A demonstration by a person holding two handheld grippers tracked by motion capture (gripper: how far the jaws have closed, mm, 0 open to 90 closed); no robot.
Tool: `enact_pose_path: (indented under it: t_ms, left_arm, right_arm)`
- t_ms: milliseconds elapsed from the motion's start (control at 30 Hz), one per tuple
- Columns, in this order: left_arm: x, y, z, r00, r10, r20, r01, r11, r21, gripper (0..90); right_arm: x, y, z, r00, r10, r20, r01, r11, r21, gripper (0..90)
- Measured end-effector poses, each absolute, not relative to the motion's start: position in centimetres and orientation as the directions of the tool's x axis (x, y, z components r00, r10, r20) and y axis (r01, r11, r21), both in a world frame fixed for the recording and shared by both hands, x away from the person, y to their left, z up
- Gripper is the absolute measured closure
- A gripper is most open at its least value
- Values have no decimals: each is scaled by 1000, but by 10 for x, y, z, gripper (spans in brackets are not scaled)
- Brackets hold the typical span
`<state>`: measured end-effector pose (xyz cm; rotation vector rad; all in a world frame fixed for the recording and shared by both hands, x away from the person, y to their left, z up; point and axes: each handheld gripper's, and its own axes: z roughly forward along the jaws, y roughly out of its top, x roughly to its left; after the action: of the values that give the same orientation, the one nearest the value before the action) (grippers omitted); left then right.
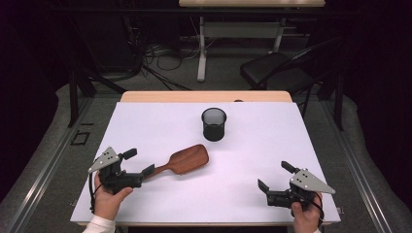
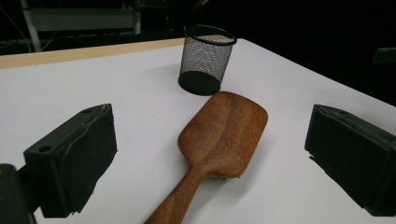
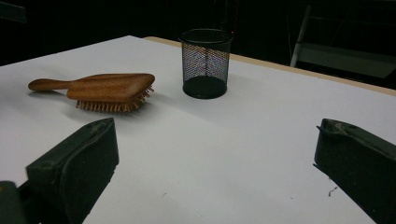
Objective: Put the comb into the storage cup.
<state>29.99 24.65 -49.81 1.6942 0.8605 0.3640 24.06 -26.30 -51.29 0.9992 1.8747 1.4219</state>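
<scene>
Both hands sit at the near edge of the white worktop, each holding a gripper; the left gripper has its jaws spread wide and released, straddling the handle end of a wooden hairbrush without touching it; the right gripper, well apart at the near right, also has its jaws released on nothing; the hairbrush lies bristles down, handle towards the left gripper; beyond its head a black mesh cup stands upright; farther off, on the floor, a dark chair and cables.
</scene>
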Motion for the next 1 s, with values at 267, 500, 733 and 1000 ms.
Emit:
enact_pose_path:
  t_ms: [267, 500, 733, 1000]
  left_arm:
    - [314, 245, -493, 657, 732, -181, 363, -98, 927, 165]
    - [327, 239, -495, 623, 764, -166, 388, -118, 914, 222]
    - [337, 235, -496, 569, 804, -172, 436, -117, 892, 399]
    - [344, 227, -501, 573, 795, -197, 453, -107, 885, 490]
  right_arm:
    - [246, -260, -515, -563, 826, -6, 223, 159, 962, 0]
    - [248, -256, -517, -573, 819, -9, 227, 169, 959, 0]
    - [248, -253, -517, -575, 818, -14, 228, 177, 957, 0]
    - [248, -251, -518, -588, 809, -26, 226, 195, 954, 0]
